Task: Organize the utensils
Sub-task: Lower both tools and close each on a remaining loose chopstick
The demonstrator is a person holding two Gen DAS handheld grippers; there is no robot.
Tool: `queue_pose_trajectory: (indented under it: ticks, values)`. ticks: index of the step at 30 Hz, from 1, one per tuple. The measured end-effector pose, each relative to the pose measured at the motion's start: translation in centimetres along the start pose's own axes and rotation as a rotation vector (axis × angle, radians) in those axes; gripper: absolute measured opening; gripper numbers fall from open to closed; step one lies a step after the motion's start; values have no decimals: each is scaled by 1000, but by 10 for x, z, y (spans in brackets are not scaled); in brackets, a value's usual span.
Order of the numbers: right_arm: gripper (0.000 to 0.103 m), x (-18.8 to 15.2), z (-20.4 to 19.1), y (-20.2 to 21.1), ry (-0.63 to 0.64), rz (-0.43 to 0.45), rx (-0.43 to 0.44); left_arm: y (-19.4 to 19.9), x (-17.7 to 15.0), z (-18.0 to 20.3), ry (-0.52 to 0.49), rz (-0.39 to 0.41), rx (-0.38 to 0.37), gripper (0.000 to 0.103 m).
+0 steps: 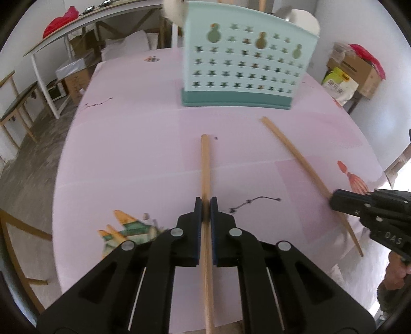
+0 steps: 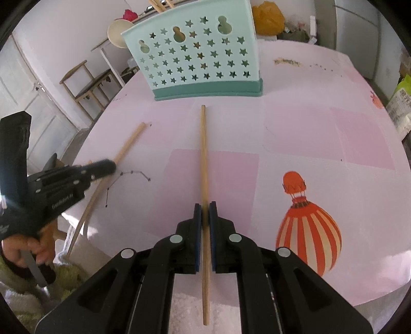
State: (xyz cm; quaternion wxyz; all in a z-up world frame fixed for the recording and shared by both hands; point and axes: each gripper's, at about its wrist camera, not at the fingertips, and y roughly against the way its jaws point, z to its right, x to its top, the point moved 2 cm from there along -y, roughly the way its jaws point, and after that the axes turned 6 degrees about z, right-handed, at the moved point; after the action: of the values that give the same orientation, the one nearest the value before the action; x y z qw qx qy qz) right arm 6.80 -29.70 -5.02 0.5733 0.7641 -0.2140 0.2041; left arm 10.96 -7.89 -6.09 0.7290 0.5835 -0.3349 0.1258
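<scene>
My left gripper (image 1: 205, 205) is shut on a wooden chopstick (image 1: 205, 164) that points forward toward a mint-green utensil holder (image 1: 244, 64) with star holes, standing on the pink table. My right gripper (image 2: 205, 208) is shut on a second chopstick (image 2: 203, 154), its tip near the holder's base (image 2: 208, 91). Each gripper shows in the other's view: the right gripper (image 1: 336, 201) with its chopstick (image 1: 295, 154), and the left gripper (image 2: 108, 167) with its chopstick (image 2: 128, 144). More wooden utensil ends (image 2: 161, 3) stick out above the holder.
The pink tablecloth (image 2: 308, 133) has a red balloon print (image 2: 305, 226) at the right. A white-framed table (image 1: 51, 48), a wooden chair (image 2: 84, 82), cardboard boxes (image 1: 359, 72) and bags (image 2: 268, 18) stand around the round table.
</scene>
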Motion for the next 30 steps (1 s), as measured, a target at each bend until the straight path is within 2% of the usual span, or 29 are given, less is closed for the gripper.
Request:
queue_pose_trajectory:
  ticks: [3, 7, 11, 20, 22, 25, 30]
  values:
    - [8, 3, 2, -1, 6, -21, 12, -1, 3, -4, -8, -11, 5, 6]
    - [24, 14, -1, -6, 37, -18, -9, -5, 9, -2, -56, -20, 11, 14]
    - [25, 28, -4, -15, 62, -11, -18, -11, 16, -1, -88, -24, 25, 15]
    - [24, 59, -12, -42, 109, -5, -52, -28, 38, -11, -75, -16, 45, 15]
    - [17, 62, -12, -45, 114, -2, -64, -30, 40, -12, -76, -11, 49, 14]
    - [7, 65, -13, -47, 119, -1, -78, -32, 41, -14, -79, 2, 62, 7]
    - [7, 59, -14, -44, 104, -12, -70, -29, 37, -15, -62, -2, 71, 5]
